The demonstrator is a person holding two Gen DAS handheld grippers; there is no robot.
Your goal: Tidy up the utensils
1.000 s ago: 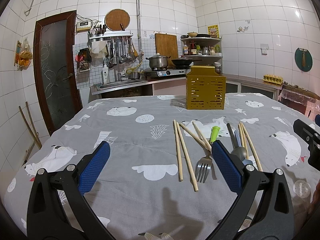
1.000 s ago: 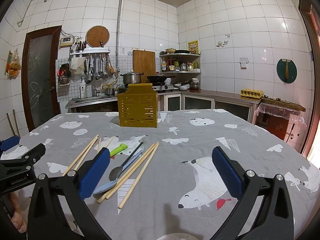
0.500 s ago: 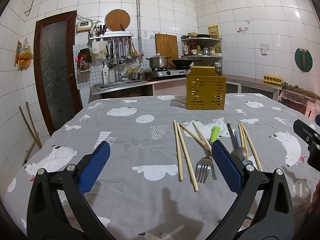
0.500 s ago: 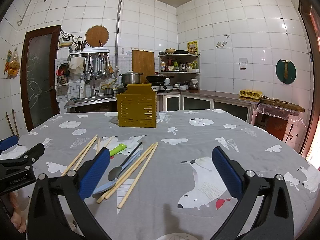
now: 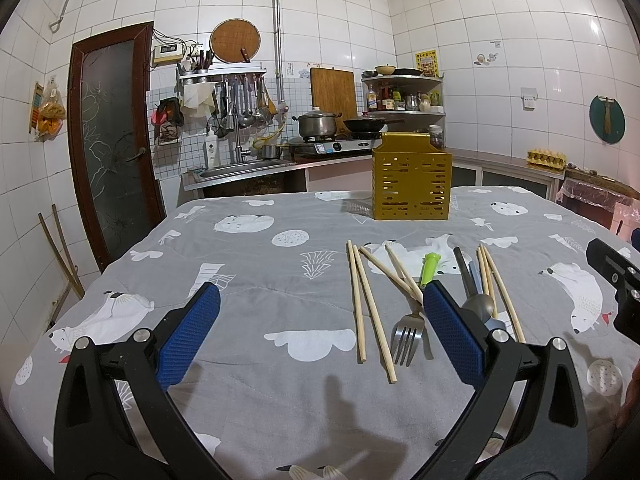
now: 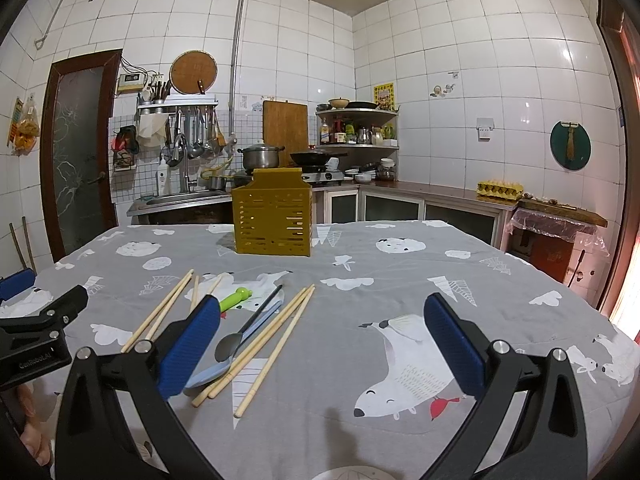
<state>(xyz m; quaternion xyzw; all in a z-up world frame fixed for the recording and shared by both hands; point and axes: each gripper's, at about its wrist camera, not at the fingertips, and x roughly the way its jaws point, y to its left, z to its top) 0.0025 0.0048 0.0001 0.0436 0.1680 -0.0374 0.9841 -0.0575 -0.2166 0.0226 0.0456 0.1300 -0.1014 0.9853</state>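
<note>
Both hand-held grippers, left (image 5: 320, 320) and right (image 6: 322, 328), jaws apart, empty, above wooden chopsticks (image 5: 370, 308), green-handled steel fork (image 5: 408, 330) on grey-clothed desk (image 5: 260, 280); slotted yellow plastic utensil holder (image 5: 411, 177) beyond.

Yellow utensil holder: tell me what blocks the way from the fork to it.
Nothing visible does. The fork lies on the tablecloth among chopsticks, and only bare cloth lies between these utensils and the yellow utensil holder farther back. Both grippers hover open and empty.

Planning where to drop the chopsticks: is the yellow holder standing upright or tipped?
Upright. The yellow holder stands flat on the tablecloth, open end up, walls vertical.
</note>
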